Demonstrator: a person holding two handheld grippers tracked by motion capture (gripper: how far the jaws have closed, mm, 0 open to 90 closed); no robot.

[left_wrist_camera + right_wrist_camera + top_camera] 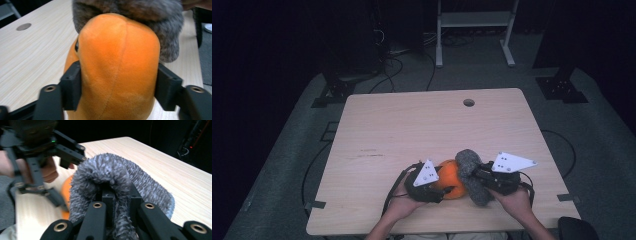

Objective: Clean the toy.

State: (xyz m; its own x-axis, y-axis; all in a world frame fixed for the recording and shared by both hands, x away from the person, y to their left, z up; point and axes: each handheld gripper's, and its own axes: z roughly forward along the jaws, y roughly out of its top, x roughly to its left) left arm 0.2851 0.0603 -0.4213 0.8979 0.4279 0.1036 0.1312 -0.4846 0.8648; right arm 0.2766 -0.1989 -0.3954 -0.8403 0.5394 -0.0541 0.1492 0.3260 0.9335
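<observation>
Near desk's front edge: left gripper (441, 184) jaws clamped on orange plush (451, 178), steadying it; right gripper (476, 175) pinches grey fuzzy cover (472, 176) nearly shut, seemingly working cover against plush.

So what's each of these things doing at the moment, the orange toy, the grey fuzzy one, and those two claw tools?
Orange plush toy: on the table, squeezed between the left gripper's jaws.
Grey fuzzy piece: bunched up, pinched in the right gripper's jaws, leaning against the orange toy.
Left gripper: shut on the orange plush toy, held in the person's hand.
Right gripper: shut on the grey piece.
Table: bare wood, small round hole near the far edge.
</observation>
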